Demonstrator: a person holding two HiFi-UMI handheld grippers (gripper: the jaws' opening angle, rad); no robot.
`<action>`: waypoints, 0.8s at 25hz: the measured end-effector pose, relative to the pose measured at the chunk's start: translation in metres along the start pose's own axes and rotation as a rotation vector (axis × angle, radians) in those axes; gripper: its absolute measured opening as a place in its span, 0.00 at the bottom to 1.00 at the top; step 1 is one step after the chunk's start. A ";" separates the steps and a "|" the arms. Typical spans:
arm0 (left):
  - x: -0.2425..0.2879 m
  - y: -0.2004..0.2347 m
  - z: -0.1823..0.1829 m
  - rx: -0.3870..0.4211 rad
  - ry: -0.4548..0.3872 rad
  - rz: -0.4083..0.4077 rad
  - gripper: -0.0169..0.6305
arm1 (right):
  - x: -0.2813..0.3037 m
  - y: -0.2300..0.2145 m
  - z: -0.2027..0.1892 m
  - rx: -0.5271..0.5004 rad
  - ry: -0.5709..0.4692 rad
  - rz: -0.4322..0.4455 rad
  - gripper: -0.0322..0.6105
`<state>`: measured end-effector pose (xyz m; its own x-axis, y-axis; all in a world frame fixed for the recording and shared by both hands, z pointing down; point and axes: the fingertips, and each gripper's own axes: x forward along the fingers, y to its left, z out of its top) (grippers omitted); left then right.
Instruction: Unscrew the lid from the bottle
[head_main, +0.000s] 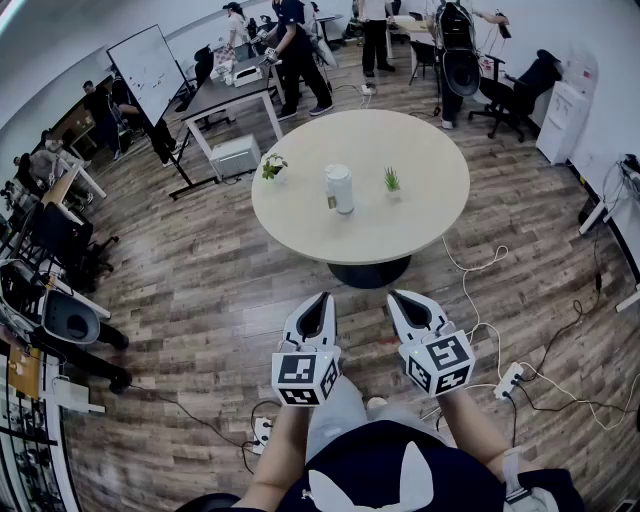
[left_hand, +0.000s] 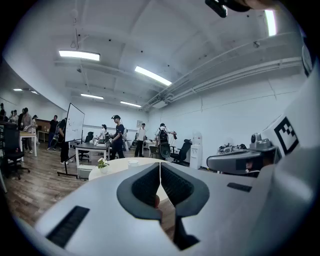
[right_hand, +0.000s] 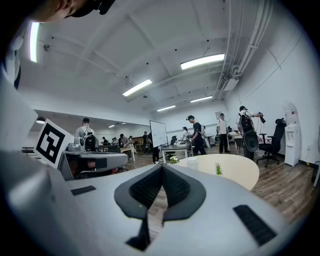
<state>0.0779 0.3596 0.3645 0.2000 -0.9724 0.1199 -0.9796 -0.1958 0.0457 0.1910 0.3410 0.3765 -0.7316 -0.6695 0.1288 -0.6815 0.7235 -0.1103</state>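
Well, nothing's been started as far as I can tell: the white bottle (head_main: 340, 188) stands upright near the middle of the round table (head_main: 430, 215), between two small potted plants (head_main: 392, 180), and its lid (head_main: 338, 171) looks to be on, though it's tiny from here. The left gripper (head_main: 320, 298) and right gripper (head_main: 398, 296) both have their jaws pressed together on nothing, close to the person's body and well apart from the table. So I'd say the whole job's left: get close, steady the bottle, grab the lid, twist it off.
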 end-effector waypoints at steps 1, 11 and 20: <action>0.004 0.003 0.000 -0.006 0.000 -0.003 0.06 | 0.004 0.000 0.001 -0.004 -0.002 0.001 0.05; 0.047 0.018 -0.014 -0.037 0.032 -0.015 0.06 | 0.037 -0.021 -0.002 -0.017 0.009 -0.005 0.05; 0.107 0.063 -0.015 -0.051 0.072 -0.017 0.06 | 0.103 -0.052 0.001 0.002 0.048 -0.006 0.06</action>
<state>0.0380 0.2448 0.3948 0.2195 -0.9570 0.1896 -0.9740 -0.2038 0.0988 0.1507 0.2342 0.3941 -0.7258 -0.6649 0.1767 -0.6859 0.7191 -0.1118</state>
